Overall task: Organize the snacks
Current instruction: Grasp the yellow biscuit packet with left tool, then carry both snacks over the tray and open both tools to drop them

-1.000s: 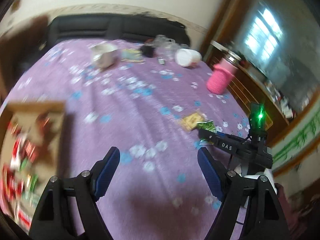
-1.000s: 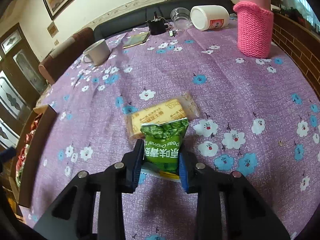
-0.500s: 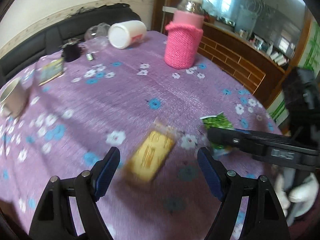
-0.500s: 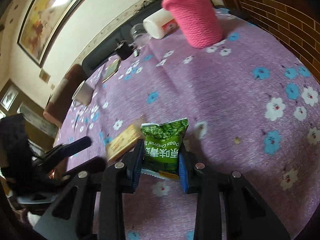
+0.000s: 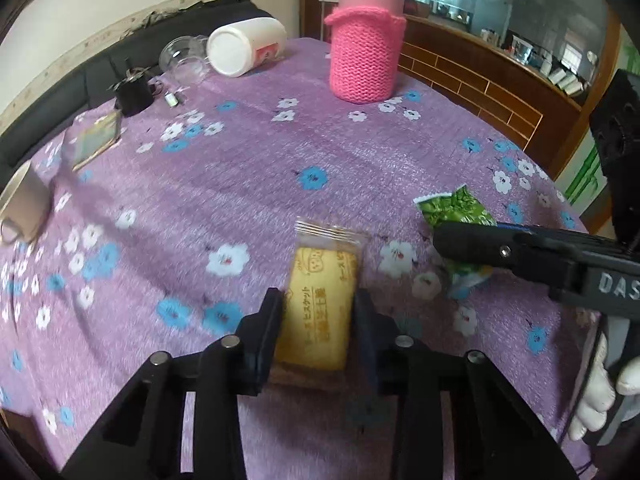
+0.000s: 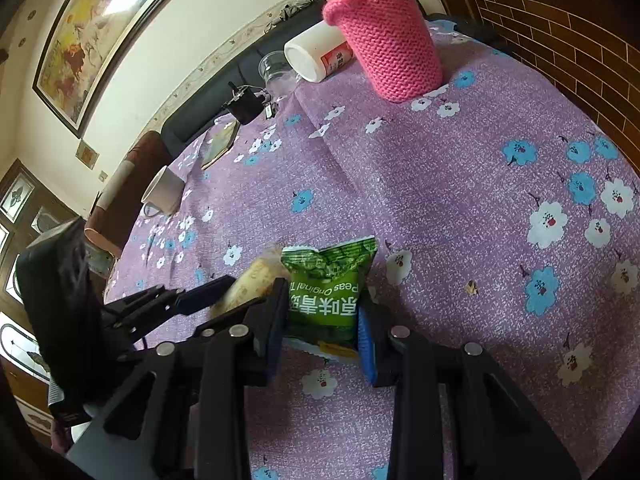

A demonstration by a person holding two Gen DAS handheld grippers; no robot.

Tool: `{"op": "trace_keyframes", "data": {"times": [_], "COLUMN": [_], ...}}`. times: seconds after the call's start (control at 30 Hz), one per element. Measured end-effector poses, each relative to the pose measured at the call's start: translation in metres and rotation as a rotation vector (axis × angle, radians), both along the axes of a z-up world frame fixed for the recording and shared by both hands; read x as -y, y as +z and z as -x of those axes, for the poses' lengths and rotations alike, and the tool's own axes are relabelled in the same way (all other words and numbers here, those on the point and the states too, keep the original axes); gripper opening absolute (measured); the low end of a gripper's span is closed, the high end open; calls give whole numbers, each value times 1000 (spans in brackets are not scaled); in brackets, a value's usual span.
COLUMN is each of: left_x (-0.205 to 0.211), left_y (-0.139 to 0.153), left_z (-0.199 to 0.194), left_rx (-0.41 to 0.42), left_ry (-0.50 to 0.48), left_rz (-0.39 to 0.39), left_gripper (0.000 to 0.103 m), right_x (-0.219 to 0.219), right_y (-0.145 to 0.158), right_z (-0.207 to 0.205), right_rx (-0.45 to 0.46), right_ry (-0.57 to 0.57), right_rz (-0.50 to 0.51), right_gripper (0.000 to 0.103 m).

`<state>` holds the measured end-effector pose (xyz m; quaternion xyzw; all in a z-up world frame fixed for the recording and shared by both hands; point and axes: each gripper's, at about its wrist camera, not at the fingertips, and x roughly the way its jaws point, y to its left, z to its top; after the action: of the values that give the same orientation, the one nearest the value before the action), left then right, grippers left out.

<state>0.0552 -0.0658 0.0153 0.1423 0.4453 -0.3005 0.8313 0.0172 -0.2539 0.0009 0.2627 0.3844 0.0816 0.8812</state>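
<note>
A yellow biscuit packet (image 5: 322, 280) lies lengthwise on the purple flowered tablecloth (image 5: 240, 184), between the pads of my left gripper (image 5: 319, 304). Its jaws are closing, and both pads touch the packet's long sides. Just to its right, my right gripper (image 5: 452, 240) is shut on a green pea snack packet (image 5: 456, 210), held by a white-gloved hand (image 5: 596, 392). In the right wrist view the green packet (image 6: 326, 284) sits upright between the blue pads of the right gripper (image 6: 322, 312). The biscuit packet (image 6: 256, 280) and left gripper (image 6: 216, 292) are at its left.
A bottle in a pink knitted sleeve (image 5: 366, 60) stands at the far right. Near it are a white jar on its side (image 5: 244, 50) and a clear glass (image 5: 182, 60). A black object (image 5: 134, 94), a booklet (image 5: 98, 140) and a white mug (image 6: 164, 194) sit at the far left.
My left gripper swung from the snack box to the yellow biscuit packet and closed its wide jaws onto it. My right gripper rolled and shifted, still holding the green packet.
</note>
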Motion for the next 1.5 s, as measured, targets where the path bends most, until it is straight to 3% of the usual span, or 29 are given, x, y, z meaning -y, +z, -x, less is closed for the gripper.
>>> {"op": "trace_keyframes", "data": {"times": [0.23, 0.3, 0.43, 0.5, 0.57, 0.63, 0.77, 0.83, 0.87, 0.93, 1.17, 1.3, 1.5], "left_x": [-44, -57, -88, -92, -88, -78, -42, -20, -17, -17, -57, -107, -197], "left_y": [20, 27, 34, 31, 25, 20, 5, -7, -5, -4, 5, 25, 58], "left_z": [17, 23, 39, 43, 46, 46, 39, 37, 38, 37, 49, 66, 103], "left_rx": [-10, -6, -30, -41, -36, -39, -34, 13, 41, 20, -14, -27, 42], "left_ry": [90, 114, 168, 178, 179, 171, 106, 86, 71, 88, 172, 269, 444], "left_rz": [128, 164, 196, 185, 161, 150, 67, -50, -46, -26, 78, 222, 368], "left_gripper": [34, 25, 24, 33, 56, 63, 63, 63, 59, 35, 33, 33, 33], "right_x": [-15, -24, -36, -40, -43, -43, -38, -36, -35, -33, -35, -42, -65], "right_y": [6, 7, 8, 7, 7, 7, 9, 7, 6, 4, 7, 8, 6], "right_z": [3, 4, 5, 5, 5, 7, 9, 7, 6, 4, 7, 8, 12], "right_rx": [50, 63, 70, 65, 64, 68, 76, 68, 64, 55, 73, 89, 92], "right_ry": [55, 79, 104, 112, 119, 117, 106, 103, 102, 104, 118, 141, 195], "right_rz": [16, 27, 55, 52, 50, 51, 41, 31, 23, 7, 6, 17, 56], "right_gripper": [33, 33, 33, 33, 33, 33, 33, 33, 33, 33, 33, 33, 33]}}
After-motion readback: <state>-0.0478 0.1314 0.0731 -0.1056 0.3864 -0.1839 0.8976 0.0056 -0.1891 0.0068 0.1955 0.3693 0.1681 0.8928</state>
